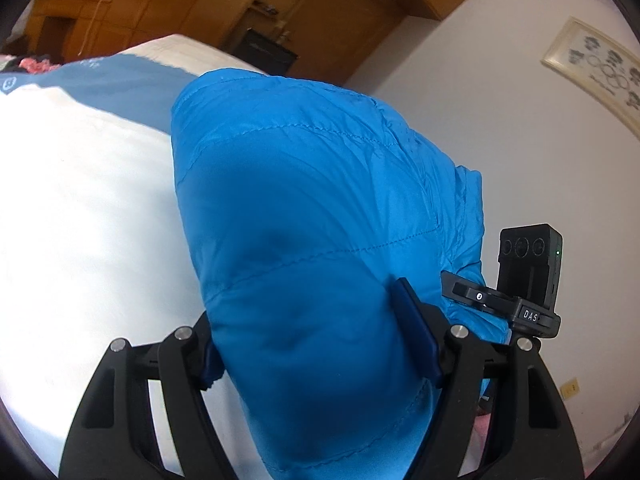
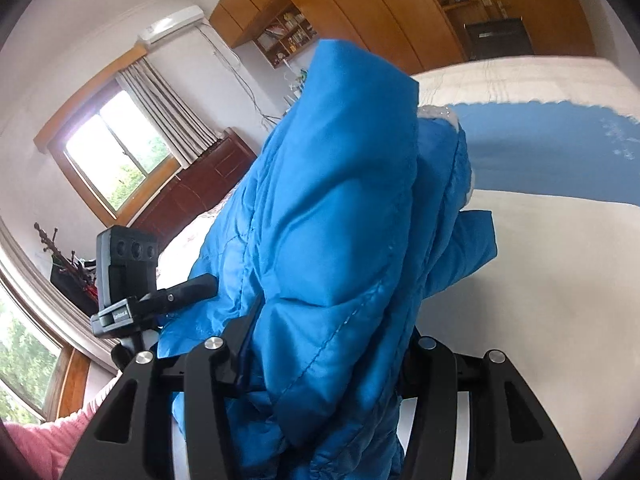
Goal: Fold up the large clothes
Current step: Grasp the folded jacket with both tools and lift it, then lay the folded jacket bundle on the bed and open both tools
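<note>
Jacket [image 1: 304, 216], bright blue and quilted, is held off the bed [image 1: 80, 208] by both tools and bulges between them as a thick padded bundle. In the left wrist view the left gripper [image 1: 316, 344] is seen clamped on a fat fold of it, one dark blue pad [image 1: 416, 332] pressed into the fabric, the other mostly hidden behind the bulge. In the right wrist view the right gripper [image 2: 328, 356] is likewise closed around a bunched layer, and the garment rises in front of the lens with a loose flap [image 2: 468, 240] hanging toward the white cover. A paler blue band [image 2: 560, 160] of the bedding is seen beyond it.

Step in hand is judged to be the carrying over of a fold, with the layers not yet laid down.

Notes for a good fold:
- Both grips should be kept firm until the fabric is resting on the bed; slippery padded cloth is likely to slide out if eased early.
- The two held edges should be brought level, so that the crease falls straight.
- The loose flap should be tucked under or smoothed inward before the bundle is set down.
- Trapped air should be pressed out once the bundle is down, otherwise the fold is expected to spring open.
</note>
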